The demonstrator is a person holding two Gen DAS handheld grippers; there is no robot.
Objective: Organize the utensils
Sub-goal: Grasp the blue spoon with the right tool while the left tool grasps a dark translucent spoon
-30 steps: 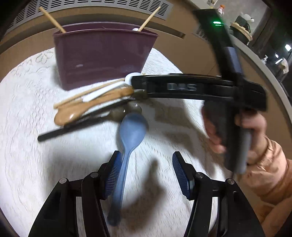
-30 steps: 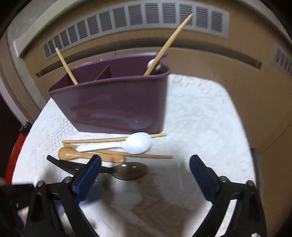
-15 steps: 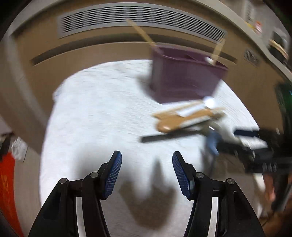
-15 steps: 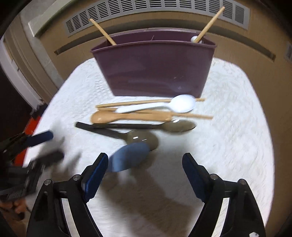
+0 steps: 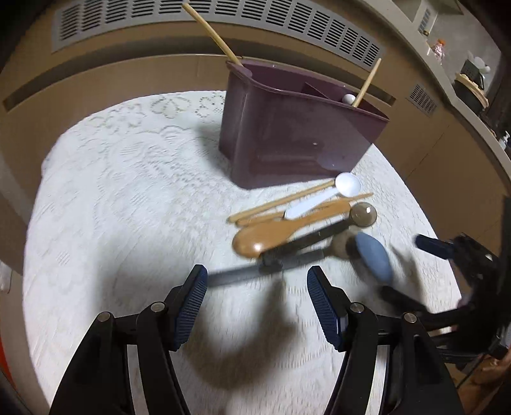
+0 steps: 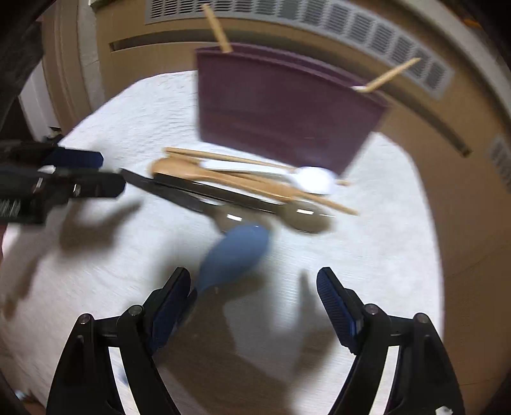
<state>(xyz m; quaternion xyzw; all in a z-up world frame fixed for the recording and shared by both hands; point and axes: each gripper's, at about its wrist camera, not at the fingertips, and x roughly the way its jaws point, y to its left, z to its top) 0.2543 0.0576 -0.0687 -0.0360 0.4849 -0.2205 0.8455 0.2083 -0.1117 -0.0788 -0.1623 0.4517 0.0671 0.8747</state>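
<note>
A purple utensil holder point(image 5: 297, 134) stands on the white lace cloth, with two wooden sticks point(image 5: 212, 33) and a white spoon end in it; it also shows in the right wrist view point(image 6: 281, 108). In front of it lie chopsticks point(image 5: 281, 201), a white spoon point(image 5: 346, 185), a wooden spoon point(image 5: 271, 234), two dark spoons point(image 5: 306, 239) and a blue spoon point(image 5: 373, 255). My left gripper point(image 5: 257, 303) is open and empty, just short of a dark handle. My right gripper point(image 6: 252, 303) is open, with the blue spoon point(image 6: 233, 255) lying by its left finger.
A tan wall with a long vent grille point(image 5: 223, 22) curves behind the table. The white cloth point(image 5: 111, 207) covers the round table. A counter with small items point(image 5: 472, 76) stands at the far right. The other gripper point(image 6: 64, 185) shows at the left in the right wrist view.
The left gripper has swung back toward the utensil pile. The right gripper has moved closer to the blue spoon, now by its left finger. Both stay open.
</note>
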